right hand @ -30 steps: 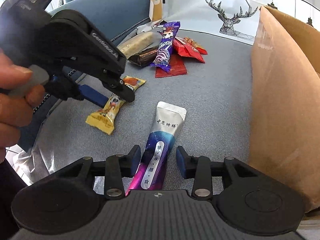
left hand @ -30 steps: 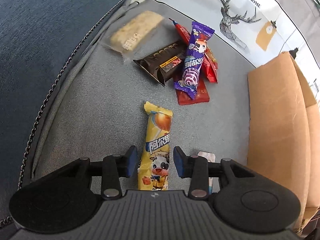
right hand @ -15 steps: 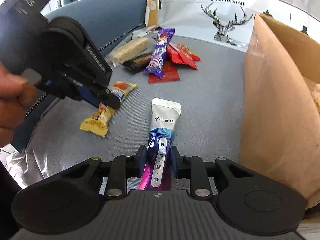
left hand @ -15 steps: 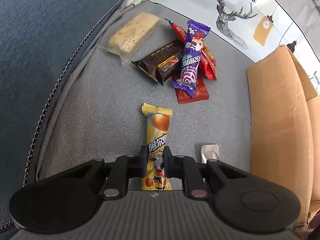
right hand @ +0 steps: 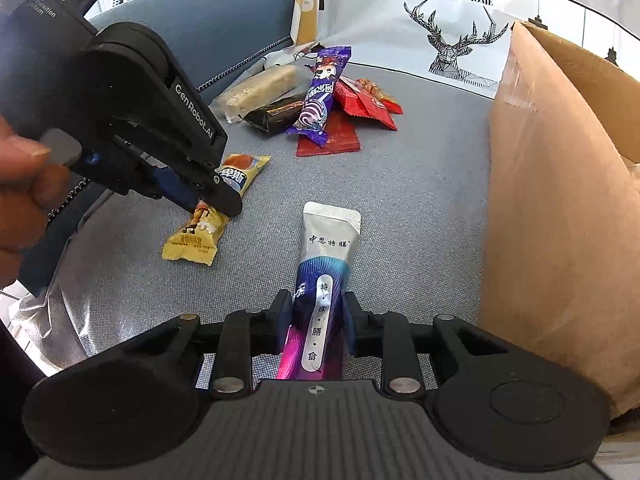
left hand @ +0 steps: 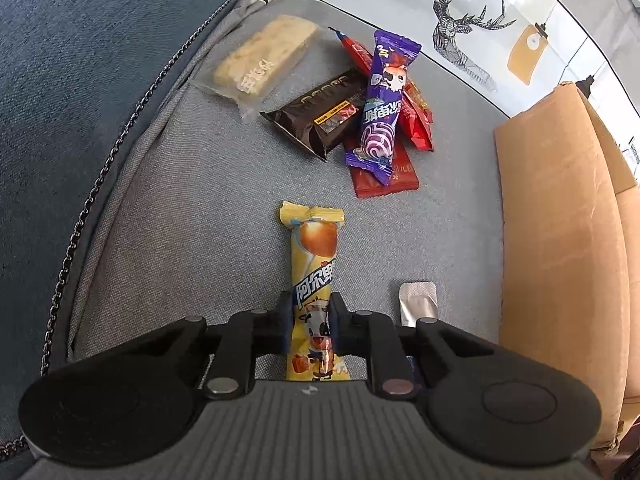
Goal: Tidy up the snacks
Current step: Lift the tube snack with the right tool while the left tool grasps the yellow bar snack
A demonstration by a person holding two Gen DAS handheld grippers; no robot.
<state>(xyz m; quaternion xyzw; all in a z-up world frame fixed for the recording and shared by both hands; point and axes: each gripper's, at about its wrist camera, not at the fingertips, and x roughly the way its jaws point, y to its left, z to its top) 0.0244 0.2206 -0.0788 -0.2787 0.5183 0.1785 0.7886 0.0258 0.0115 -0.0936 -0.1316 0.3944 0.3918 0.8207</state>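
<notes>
My left gripper (left hand: 310,326) is shut on a yellow snack packet (left hand: 316,264) that lies lengthwise on the grey cushion. The same packet (right hand: 208,224) and the left gripper (right hand: 218,204) show in the right wrist view. My right gripper (right hand: 316,320) is shut on a silver and purple sachet (right hand: 326,264); its silver end (left hand: 418,306) shows in the left wrist view. A cardboard box (left hand: 560,240) stands to the right, and it also shows in the right wrist view (right hand: 552,200).
A pile of snacks lies farther back: a purple packet (left hand: 384,108), a dark brown packet (left hand: 320,116), red packets (left hand: 384,176) and a pale bar in clear wrap (left hand: 260,64). A blue sofa back (left hand: 80,60) rises at the left. A deer-print cloth (left hand: 472,28) lies behind.
Both grippers were open around their packets a second ago. Each has closed on its packet and stays shut on it.
</notes>
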